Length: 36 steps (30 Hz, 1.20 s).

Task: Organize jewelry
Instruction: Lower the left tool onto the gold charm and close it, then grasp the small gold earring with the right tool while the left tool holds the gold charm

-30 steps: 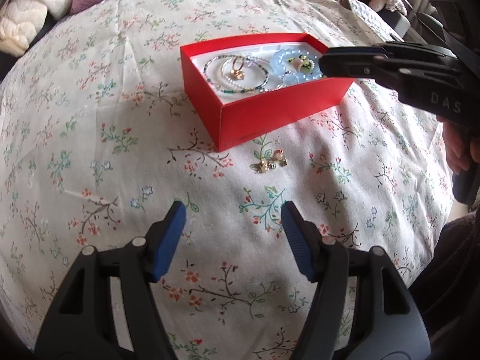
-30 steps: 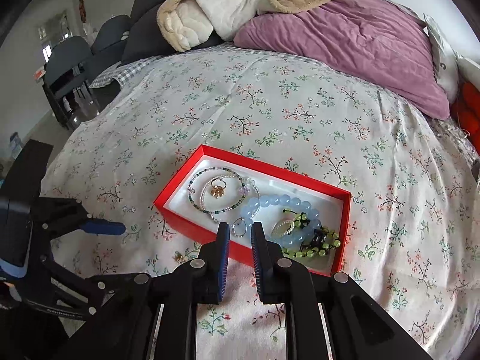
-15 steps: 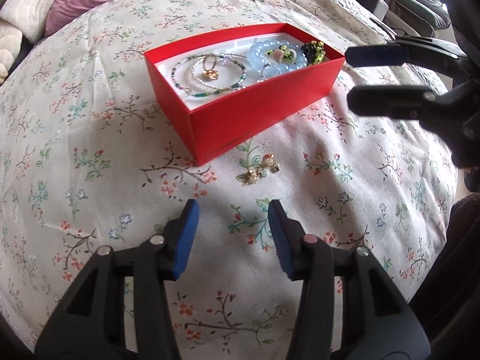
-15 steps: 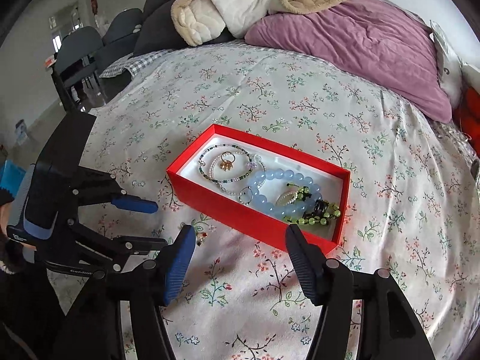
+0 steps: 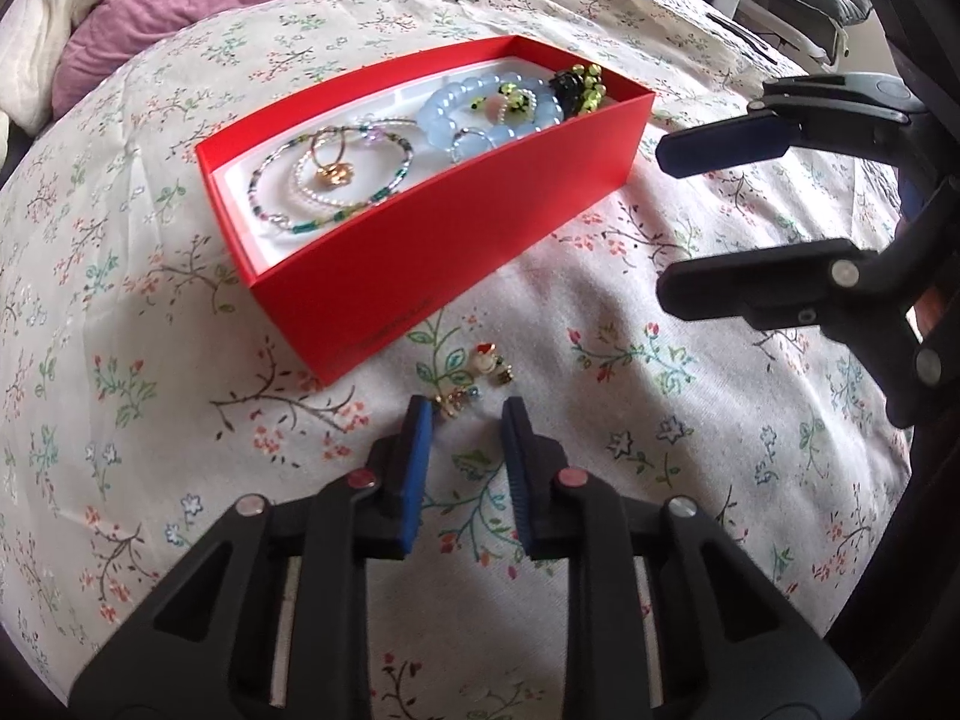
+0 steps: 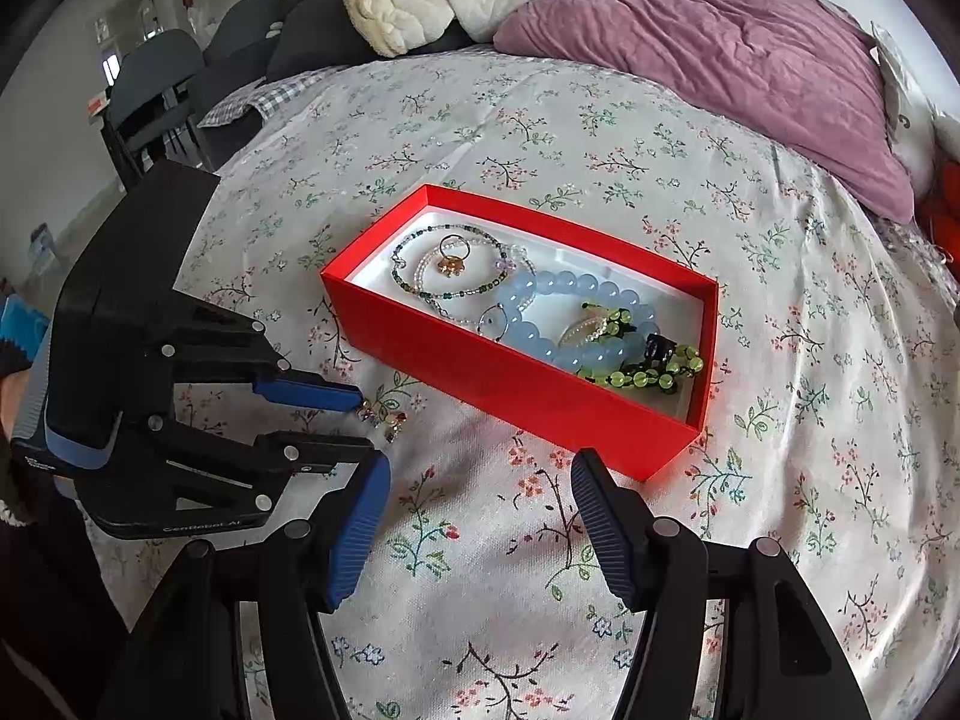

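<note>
Fingers closing beside earrings, "CenRobot.AI"

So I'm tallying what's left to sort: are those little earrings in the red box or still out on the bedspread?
Out. The small earrings lie on the floral bedspread just outside the red box, at the left gripper fingertips.

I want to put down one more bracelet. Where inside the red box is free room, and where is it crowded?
In the red box, bare white floor shows along the far wall, behind the blue bead bracelet. The left end is filled by the thin beaded bracelets, and the right end is crowded by the green bead bracelet.
</note>
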Each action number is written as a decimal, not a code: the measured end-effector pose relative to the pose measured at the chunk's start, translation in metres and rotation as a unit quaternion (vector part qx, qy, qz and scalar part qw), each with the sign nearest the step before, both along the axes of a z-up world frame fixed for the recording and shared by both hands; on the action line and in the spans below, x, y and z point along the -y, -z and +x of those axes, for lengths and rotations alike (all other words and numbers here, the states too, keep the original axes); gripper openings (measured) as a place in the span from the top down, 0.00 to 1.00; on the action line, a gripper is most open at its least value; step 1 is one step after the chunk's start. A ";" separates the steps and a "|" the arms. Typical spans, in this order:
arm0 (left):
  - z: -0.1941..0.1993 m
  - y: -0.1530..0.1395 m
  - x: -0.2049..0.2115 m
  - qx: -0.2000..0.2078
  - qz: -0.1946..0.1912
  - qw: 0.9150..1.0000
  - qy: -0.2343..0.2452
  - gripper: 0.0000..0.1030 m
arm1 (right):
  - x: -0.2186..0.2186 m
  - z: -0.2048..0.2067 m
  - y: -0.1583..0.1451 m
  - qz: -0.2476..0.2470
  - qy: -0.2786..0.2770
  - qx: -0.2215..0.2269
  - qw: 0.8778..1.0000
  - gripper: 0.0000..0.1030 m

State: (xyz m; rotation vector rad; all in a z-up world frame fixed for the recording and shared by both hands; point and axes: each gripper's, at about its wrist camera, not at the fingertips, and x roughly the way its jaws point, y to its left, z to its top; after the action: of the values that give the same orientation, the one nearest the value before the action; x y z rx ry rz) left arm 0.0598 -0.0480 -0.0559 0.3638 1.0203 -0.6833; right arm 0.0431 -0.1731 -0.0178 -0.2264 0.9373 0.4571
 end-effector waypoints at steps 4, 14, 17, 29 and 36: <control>-0.002 0.000 0.005 0.004 0.005 1.000 0.003 0.91 | 0.003 0.000 0.003 -0.003 0.004 -0.004 1.000 0.38; -0.009 -0.007 -0.005 0.003 0.012 1.000 -0.008 0.93 | -0.004 0.000 0.013 0.001 -0.008 -0.011 1.000 0.38; -0.009 -0.009 -0.012 0.004 0.013 1.000 -0.016 0.93 | -0.011 0.000 0.017 0.004 -0.016 -0.016 1.000 0.38; -0.005 -0.011 -0.031 -0.011 0.023 0.998 -0.053 0.93 | -0.045 0.014 0.043 0.006 -0.040 -0.045 0.998 0.50; -0.007 -0.010 -0.035 -0.020 0.024 0.998 -0.057 0.93 | -0.065 0.018 0.048 -0.009 -0.059 -0.038 0.998 0.70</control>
State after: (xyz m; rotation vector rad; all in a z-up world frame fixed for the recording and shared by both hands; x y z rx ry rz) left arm 0.0525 -0.0134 -0.0460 0.3316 1.0896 -0.5655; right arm 0.0610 -0.1084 -0.0663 -0.2840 1.0066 0.5685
